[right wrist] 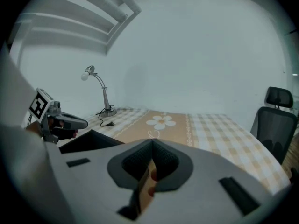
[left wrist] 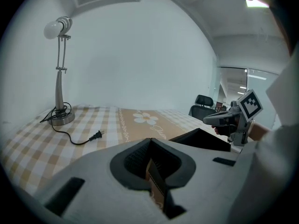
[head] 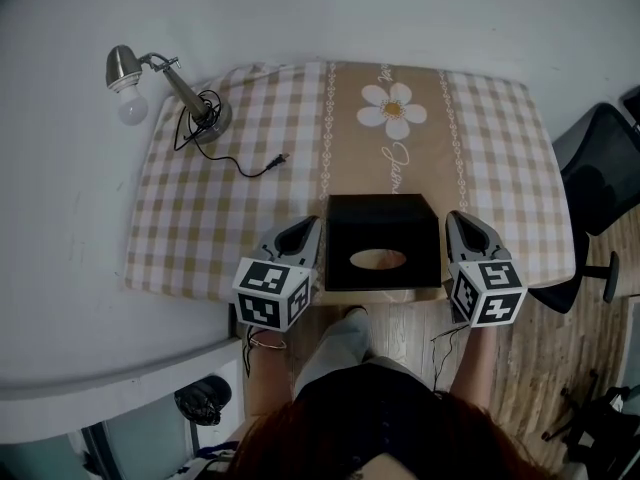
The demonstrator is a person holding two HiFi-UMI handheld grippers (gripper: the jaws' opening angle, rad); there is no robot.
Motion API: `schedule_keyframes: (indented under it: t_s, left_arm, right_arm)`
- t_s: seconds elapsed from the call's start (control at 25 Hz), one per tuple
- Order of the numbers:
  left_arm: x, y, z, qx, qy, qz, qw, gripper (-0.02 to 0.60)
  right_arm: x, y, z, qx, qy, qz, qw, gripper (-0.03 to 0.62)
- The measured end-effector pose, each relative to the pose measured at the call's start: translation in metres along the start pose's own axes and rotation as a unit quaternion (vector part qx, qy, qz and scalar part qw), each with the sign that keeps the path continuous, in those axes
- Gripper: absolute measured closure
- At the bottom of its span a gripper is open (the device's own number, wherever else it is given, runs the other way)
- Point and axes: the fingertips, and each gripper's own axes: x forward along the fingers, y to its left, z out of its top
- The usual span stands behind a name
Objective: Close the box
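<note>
Cardboard left flap (left wrist: pixel 155 180) sits pinched in the left gripper (head: pixel 301 238), right flap (right wrist: pixel 145 183) in the right gripper (head: pixel 461 230), flanking the black box (head: pixel 380 230), presumably to fold both inward.

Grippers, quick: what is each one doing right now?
Left gripper: closed on a thin brown flap.
Right gripper: closed on a brown flap with red spots.

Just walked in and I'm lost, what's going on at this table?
A person holds a tool in each hand, flanking a black box at the table's near edge. The left tool and right tool are each shut on a thin brown cardboard flap, seemingly the box's side flaps. A desk lamp stands apart, far left.
</note>
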Motion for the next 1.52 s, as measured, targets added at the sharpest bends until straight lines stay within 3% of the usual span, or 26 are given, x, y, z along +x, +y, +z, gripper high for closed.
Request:
schedule_keyframes:
  t_s: [0.6, 0.96, 1.52]
  left_arm:
    - [0.030, 0.011, -0.035, -0.032, 0.069, -0.021, 0.9969, 0.554]
    - [0.044, 0.013, -0.046, -0.045, 0.093, -0.036, 0.9940, 0.554]
    - [0.062, 0.019, -0.047, -0.052, 0.108, -0.048, 0.9917, 0.554]
  right_arm:
    - [0.032, -0.012, -0.041, -0.014, 0.068, 0.038, 0.997, 0.577]
    - [0.047, -0.005, -0.052, 0.027, 0.087, 0.088, 0.992, 0.577]
    - [0.065, -0.005, -0.053, 0.058, 0.092, 0.127, 0.986, 0.577]
